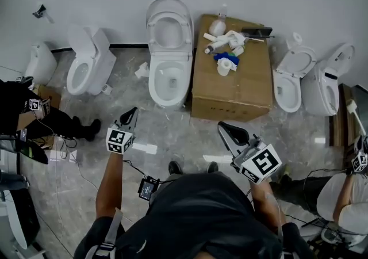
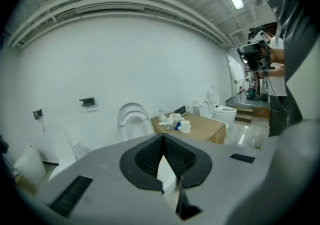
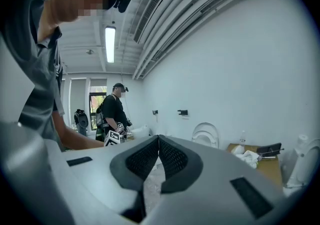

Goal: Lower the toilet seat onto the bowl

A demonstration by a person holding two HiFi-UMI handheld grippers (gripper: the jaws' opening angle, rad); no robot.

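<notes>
The white toilet (image 1: 168, 82) stands against the far wall, its seat and lid (image 1: 168, 26) raised upright over the bowl. My left gripper (image 1: 130, 116) hovers over the floor in front of the bowl's left side, shut and empty. My right gripper (image 1: 228, 131) is further right, in front of the cardboard box, also shut with nothing in it. In the left gripper view the pads (image 2: 162, 136) meet at the tips, with the raised seat (image 2: 131, 118) beyond them. The right gripper view shows its closed pads (image 3: 158, 137) and the seat (image 3: 206, 134) off to the right.
A cardboard box (image 1: 233, 88) with white fittings and a blue item sits right of the toilet. Other toilets stand at the left (image 1: 86, 67) and right (image 1: 292, 79). People with grippers are at the left (image 1: 23, 115) and right (image 1: 345, 194) edges. Cables (image 1: 72, 157) lie on the floor.
</notes>
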